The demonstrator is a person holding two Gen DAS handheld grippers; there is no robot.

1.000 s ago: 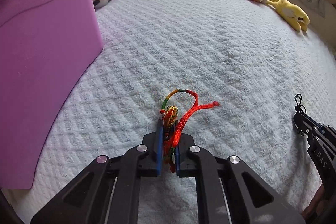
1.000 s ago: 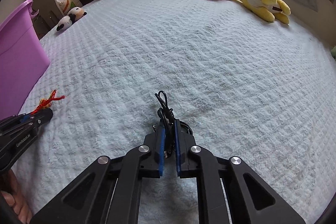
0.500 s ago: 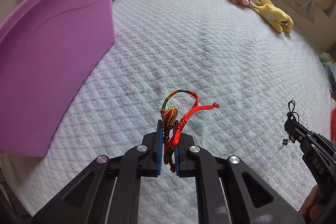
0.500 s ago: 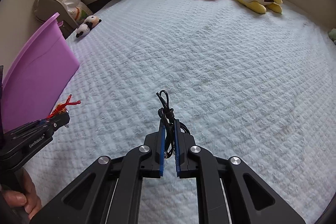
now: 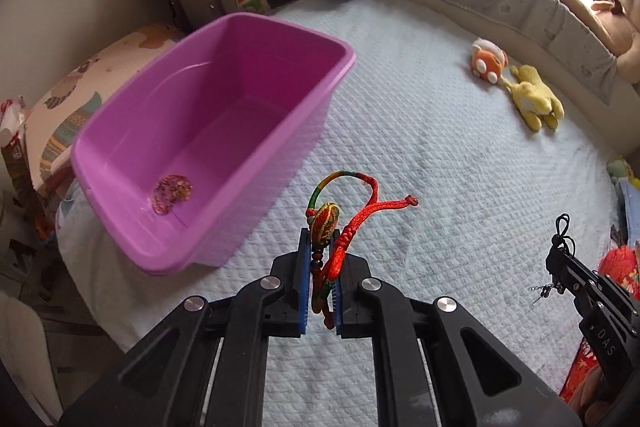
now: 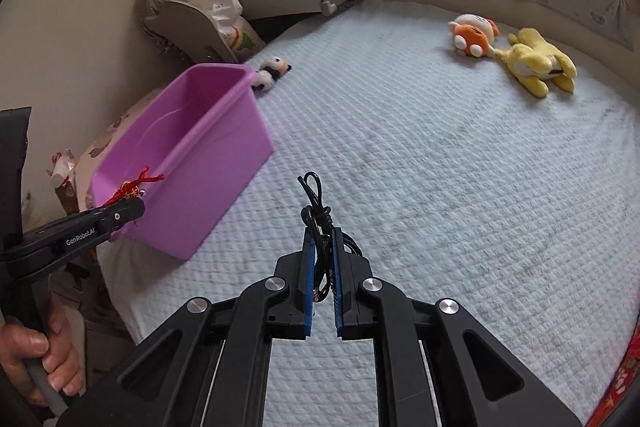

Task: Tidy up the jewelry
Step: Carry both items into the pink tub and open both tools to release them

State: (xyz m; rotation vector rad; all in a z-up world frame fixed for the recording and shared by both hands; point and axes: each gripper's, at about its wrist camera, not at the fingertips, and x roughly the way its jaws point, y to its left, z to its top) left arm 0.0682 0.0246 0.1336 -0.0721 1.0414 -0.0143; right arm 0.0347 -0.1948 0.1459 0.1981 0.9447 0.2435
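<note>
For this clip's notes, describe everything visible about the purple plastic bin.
The purple plastic bin is a glossy, rectangular open-topped tub with sloped walls, a rolled rim and no lid. It sits upright at the edge of the white quilted bedspread, one end overhanging slightly. Inside, one beaded bracelet of reddish and gold tones lies on the floor near a corner. A small panda plush lies just beyond its far end. Neither gripper touches it.

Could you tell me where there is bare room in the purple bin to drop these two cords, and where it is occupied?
The purple bin floor is mostly bare from its middle to the far end. Only the near corner is taken, by a small beaded piece. The left gripper holds the red braided bracelet, the right gripper the black cord. The white quilt between the bin and the plush toys is bare too.
</note>
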